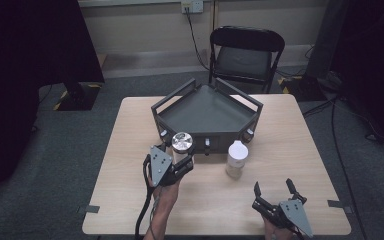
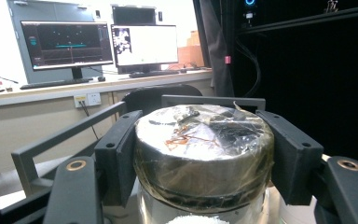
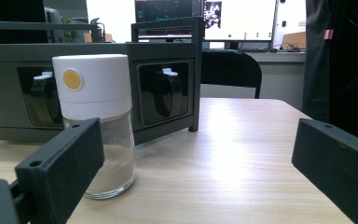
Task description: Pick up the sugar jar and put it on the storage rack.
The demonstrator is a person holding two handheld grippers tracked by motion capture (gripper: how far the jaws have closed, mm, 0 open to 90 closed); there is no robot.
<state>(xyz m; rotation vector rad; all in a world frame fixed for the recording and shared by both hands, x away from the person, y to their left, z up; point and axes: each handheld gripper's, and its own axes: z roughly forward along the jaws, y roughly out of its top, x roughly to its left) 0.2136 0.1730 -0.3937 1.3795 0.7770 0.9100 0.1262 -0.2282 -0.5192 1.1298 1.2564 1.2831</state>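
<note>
At a wooden table [image 1: 290,150], the left gripper [image 1: 180,167] has its jaws clamped on a silver-lidded jar [image 1: 182,142], pads pressing both sides of the jar just under its metal lid. In the left gripper view the jar [image 2: 204,154] sits square btwn the two black pads, w/ white grains visible in the glass below. The jar is held at the near-left front of a dark grey tray rack [image 1: 207,112], which stands at the table's far centre. To the right, just beside the rack's front, a white-capped shaker [image 1: 236,159] stands upright on the table, part-filled w/ pale powder. The right gripper [image 1: 276,192] rests near the table's near-right edge, jaws spread wide w/ nothing btwn them, well apart from the shaker.
</note>
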